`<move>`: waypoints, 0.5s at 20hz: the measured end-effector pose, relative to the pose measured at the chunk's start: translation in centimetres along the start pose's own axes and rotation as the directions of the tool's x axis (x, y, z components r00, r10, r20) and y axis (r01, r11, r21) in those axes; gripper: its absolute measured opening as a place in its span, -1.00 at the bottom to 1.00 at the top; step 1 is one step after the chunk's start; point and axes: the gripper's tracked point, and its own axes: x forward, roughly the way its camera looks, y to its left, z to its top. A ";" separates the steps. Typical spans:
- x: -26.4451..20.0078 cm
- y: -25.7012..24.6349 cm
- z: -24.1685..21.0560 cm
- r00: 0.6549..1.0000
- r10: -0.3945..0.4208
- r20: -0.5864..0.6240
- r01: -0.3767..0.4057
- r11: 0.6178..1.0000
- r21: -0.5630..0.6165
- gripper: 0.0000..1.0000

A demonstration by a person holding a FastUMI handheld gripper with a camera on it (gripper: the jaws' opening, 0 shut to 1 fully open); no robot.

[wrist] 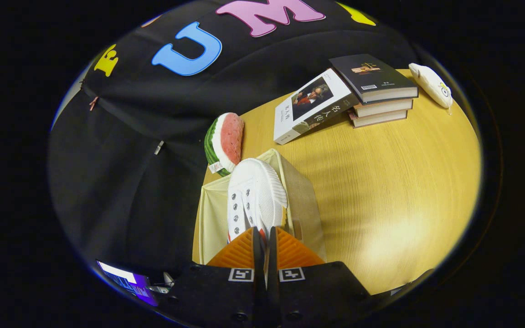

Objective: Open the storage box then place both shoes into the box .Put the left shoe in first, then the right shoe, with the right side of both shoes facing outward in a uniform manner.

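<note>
On the smooth wooden table (381, 182), the gripper (265, 234) is pinching the white canvas shoe (253, 196) with nearly closed fingers, holding it over the open beige fabric box (306, 205), with the books (376, 91) lying at two o'clock.

Pale wooden round table (381, 182), plush watermelon slice (224, 142) at its far left edge, white portrait-cover book (310, 107) leaning on a stack of three dark-covered books (378, 93), white plush toy (433, 84) upper right

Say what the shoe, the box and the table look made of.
Shoe, pinched in the hand-held gripper: white canvas by its weave, metal eyelets, ribbed rubbery sole. Box: cream fabric, soft matte walls. Table: pale wood or wood-look laminate, grain lines, slight sheen.
</note>
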 end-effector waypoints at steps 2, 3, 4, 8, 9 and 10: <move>0.7 0.0 -0.7 1.000 -0.012 -0.008 0.012 1.000 -0.019 -0.89; 1.1 0.2 -1.1 1.000 -0.011 -0.025 0.010 1.000 -0.021 -0.89; 1.1 1.1 -1.2 0.999 0.012 -0.030 -0.012 1.000 -0.010 -0.90; 0.0 2.1 1.9 0.997 0.046 0.056 -0.046 0.999 0.005 -0.89; -0.8 2.0 2.7 0.996 0.045 0.080 -0.044 0.999 -0.012 -0.71; -1.7 1.6 3.2 0.994 0.040 0.104 -0.037 0.999 -0.034 -0.14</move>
